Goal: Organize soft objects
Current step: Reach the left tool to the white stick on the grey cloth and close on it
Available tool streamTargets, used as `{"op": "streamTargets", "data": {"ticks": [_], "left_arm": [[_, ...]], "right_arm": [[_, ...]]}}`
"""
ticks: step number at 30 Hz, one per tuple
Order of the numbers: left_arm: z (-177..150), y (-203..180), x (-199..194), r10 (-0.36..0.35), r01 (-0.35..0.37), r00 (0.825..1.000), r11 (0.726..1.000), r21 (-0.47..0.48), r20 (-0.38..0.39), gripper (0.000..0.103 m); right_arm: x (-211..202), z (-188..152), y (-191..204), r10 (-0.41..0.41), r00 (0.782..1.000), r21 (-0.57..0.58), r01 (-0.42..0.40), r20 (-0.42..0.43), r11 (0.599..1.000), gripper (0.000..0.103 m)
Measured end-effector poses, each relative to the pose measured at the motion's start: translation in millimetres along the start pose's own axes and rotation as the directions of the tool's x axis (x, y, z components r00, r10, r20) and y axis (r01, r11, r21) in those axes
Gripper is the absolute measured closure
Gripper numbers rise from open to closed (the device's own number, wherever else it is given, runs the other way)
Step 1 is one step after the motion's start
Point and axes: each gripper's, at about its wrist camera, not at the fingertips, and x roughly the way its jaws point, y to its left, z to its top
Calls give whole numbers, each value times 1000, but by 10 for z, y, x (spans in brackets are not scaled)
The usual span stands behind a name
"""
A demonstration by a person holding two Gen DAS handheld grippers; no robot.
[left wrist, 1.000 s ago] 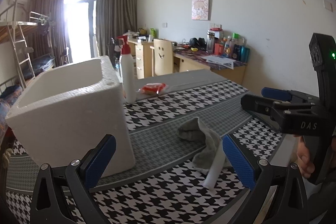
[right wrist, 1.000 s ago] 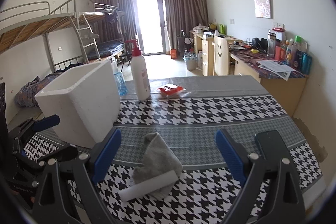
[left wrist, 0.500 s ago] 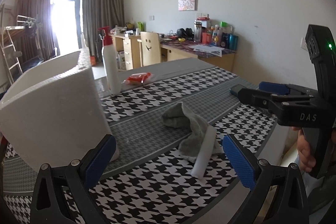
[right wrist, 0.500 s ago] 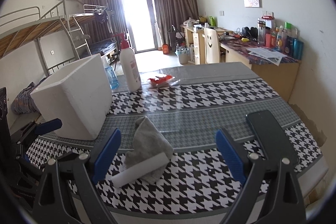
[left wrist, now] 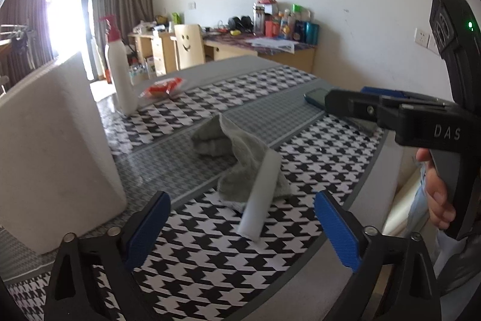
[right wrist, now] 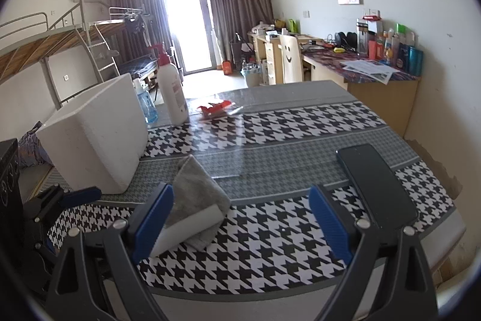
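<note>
My left gripper (left wrist: 242,227) hangs above the near edge of the table covered in a black-and-white houndstooth cloth (left wrist: 192,257); its two blue-padded fingers (left wrist: 146,229) are spread wide and grasp nothing. Between them, farther along the table, lies the crumpled grey soft cloth (left wrist: 237,149) with a white foam cylinder (left wrist: 261,194) resting on its near part, one end of the cylinder reaching onto the bare tablecloth. Neither finger touches cloth or cylinder.

My right gripper (right wrist: 240,223) is likewise released, its blue-padded fingers (right wrist: 329,226) wide apart and empty. In the right wrist view the grey cloth (right wrist: 195,182) sits just ahead of the left-hand finger, which overlaps the near end of the cylinder (right wrist: 192,226); I cannot tell whether they touch. In the left wrist view the right gripper (left wrist: 360,101) shows from the side, its trigger handle held by my right hand (left wrist: 436,194).

A large white rectangular foam box (right wrist: 96,137) stands upright left of the cloth, near it but apart. Behind the box stand a white pump bottle with a red top (right wrist: 171,92) and a small blue bottle (right wrist: 146,106); a red-and-clear wrapper (right wrist: 215,109) lies beside them. A black smartphone (right wrist: 375,185) lies flat on the right, just beyond the right-hand finger.
</note>
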Motion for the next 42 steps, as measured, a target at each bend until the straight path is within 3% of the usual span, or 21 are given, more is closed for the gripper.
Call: {"op": "streamTargets", "data": {"ticks": [15,21,30,35,42], "left_arm": [[-89,-135,300,-47,50,993,999,21,-110,41],[-116,-147,357,-31,36,991,999,34,-131,62],[-135,-167,433,-9,17,988,999,51,-154,63],[-133,-128,484,11,-4,986,999,43,-169,76],[-144,-112,482,9,0,985,999,51,-170,79]], "right_arm": [[33,-44,-76,-5,1000,22,6,-15,1000,9],[51,-54,-68,-2,1000,24,3,-21,1000,9],[50,-72,-85,0,1000,36,0,-15,999,9],[52,-81,-96,0,1000,43,1,-16,999,9],[65,-89,-106,2,1000,47,-1,-21,999,9]]}}
